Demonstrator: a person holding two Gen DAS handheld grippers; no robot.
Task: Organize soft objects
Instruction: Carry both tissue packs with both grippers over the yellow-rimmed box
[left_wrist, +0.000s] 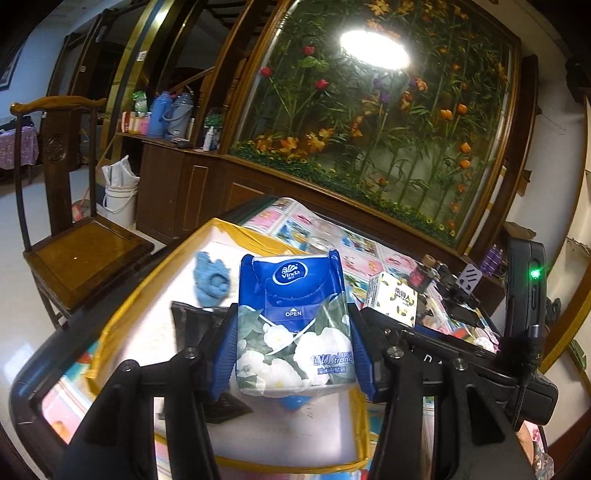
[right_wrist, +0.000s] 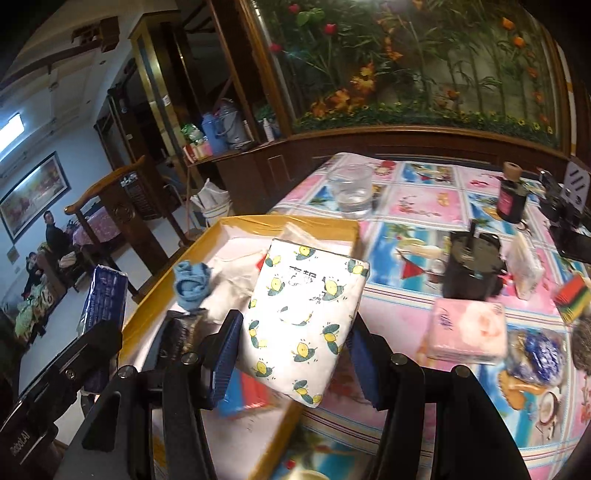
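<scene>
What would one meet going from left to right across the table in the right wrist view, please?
Blue tissue pack → blue knitted piece → lemon-print tissue pack in the right claw → black cup → pink tissue pack.

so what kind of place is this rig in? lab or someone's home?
Most likely a home living or dining room, not a lab. A carved wooden chair stands beside the table with its cartoon-print cloth, thermos flasks sit on a dark wooden cabinet, and a big framed panel of artificial flowers fills the wall.
</scene>
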